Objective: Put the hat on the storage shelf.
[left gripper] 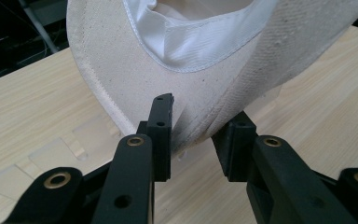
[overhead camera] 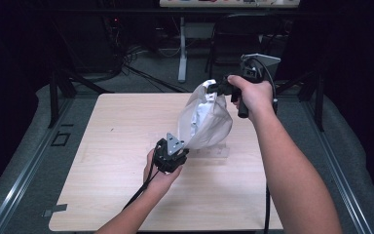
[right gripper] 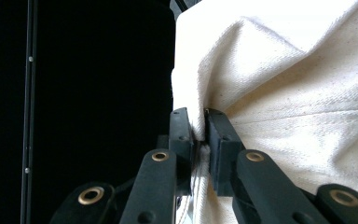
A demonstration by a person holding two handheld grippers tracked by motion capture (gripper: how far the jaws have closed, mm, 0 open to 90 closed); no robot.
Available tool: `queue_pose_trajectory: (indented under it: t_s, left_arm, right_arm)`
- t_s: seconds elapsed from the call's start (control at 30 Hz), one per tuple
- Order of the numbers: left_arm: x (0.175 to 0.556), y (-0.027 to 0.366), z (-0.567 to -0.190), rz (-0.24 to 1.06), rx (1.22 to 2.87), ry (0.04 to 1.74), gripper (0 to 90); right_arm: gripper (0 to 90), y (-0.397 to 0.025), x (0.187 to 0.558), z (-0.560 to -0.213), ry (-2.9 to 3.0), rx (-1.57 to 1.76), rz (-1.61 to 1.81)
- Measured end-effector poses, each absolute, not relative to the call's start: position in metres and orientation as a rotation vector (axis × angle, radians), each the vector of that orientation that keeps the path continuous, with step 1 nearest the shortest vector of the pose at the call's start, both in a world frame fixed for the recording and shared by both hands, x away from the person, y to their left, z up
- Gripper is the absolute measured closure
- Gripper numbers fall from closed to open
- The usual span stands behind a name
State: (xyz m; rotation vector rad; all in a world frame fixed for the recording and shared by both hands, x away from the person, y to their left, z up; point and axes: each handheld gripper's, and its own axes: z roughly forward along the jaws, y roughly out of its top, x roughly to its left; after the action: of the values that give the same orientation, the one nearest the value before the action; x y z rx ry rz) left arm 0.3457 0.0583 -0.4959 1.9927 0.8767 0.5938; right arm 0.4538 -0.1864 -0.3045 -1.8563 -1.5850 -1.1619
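Observation:
A cream cloth bag [overhead camera: 204, 122] with a white lining hangs above the table, stretched between my two grippers. My right gripper [overhead camera: 220, 88] holds its top edge high at the back right. In the right gripper view the jaws [right gripper: 199, 117] are pinched tight on a fold of the cream cloth [right gripper: 284, 93]. My left gripper [overhead camera: 174, 155] is lower, near the table's middle, at the bag's bottom edge. In the left gripper view a bunched fold of the bag [left gripper: 130, 60] sits clamped between the jaws [left gripper: 199, 119], with the lined opening above them.
The light wooden table [overhead camera: 117, 146] lies under the bag. A clear plastic sheet [overhead camera: 215, 151] rests flat on it just right of my left gripper and also appears as pale outlines [left gripper: 51, 154]. Beyond the table's far edge stand a dark chair [overhead camera: 246, 34] and a table leg [overhead camera: 182, 48].

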Motion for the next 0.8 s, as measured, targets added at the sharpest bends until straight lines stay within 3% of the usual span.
queue_pose_trajectory:
  t_s: [0.37, 0.8]
  left_arm:
    - [0.355, 0.061, -0.500, 0.430, 1.972, 0.807, 78.2]
    - [0.367, 0.075, -0.509, 0.291, 1.898, 0.801, 79.7]
  right_arm:
    - [82.2, -0.182, 0.453, -0.300, -1.604, -1.846, -1.159]
    - [82.2, -0.175, 0.455, -0.305, -1.621, -1.841, -1.149]
